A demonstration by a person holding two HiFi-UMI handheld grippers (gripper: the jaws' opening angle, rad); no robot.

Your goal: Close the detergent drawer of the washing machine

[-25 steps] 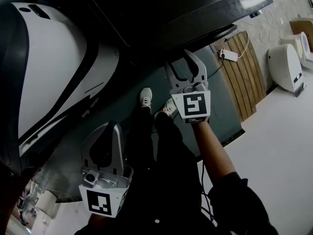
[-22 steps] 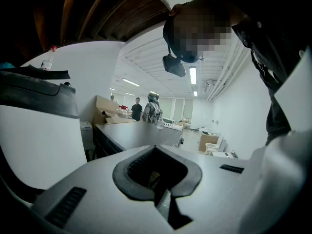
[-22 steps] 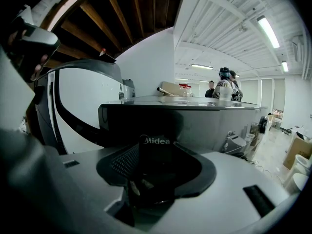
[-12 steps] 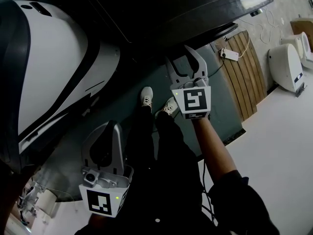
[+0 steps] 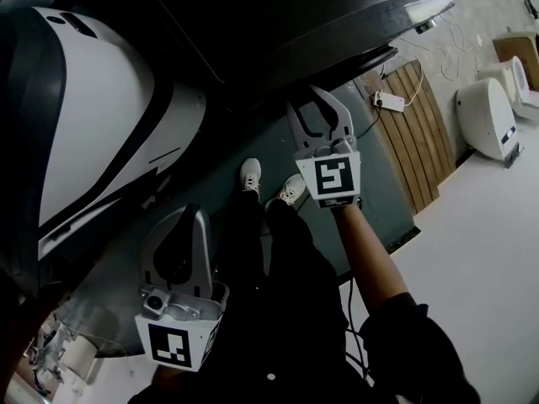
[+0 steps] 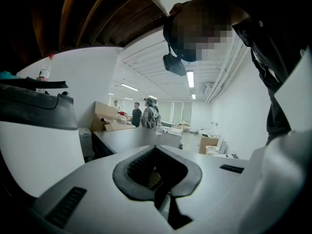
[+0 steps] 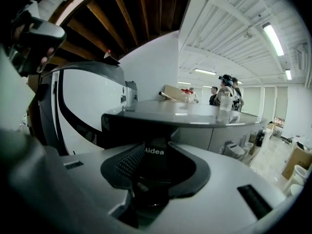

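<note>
Right gripper: my right gripper [image 7: 153, 149] [image 5: 306, 101] has its jaws spread apart and pointed at the front of the washing machine.
Detergent drawer: the black detergent drawer front lettered "Midea" [image 7: 154, 151] sits on the washing machine's front face, just under its top edge and in the gap between my right jaws. I cannot tell whether the pads touch it, or whether it is flush with the panel.
Left gripper: my left gripper [image 6: 155, 149] [image 5: 190, 217] has its jaws closed tip to tip on nothing. It is held low, well apart from the washing machine's front.
Washing machine: the dark-fronted washing machine with a flat grey top [image 7: 195, 112] [image 5: 278, 32].
Neighbour: a rounded white appliance with dark bands [image 5: 93, 116] stands just left of the washing machine.
Floor: a pair of white sneakers [image 5: 250, 173] stands on the dark green floor mat [image 5: 370, 183] below the washing machine's front. A slatted wooden panel [image 5: 417, 124] lies to its right.
Background: several standing people [image 7: 225, 94] are beyond the washing machine's top.
</note>
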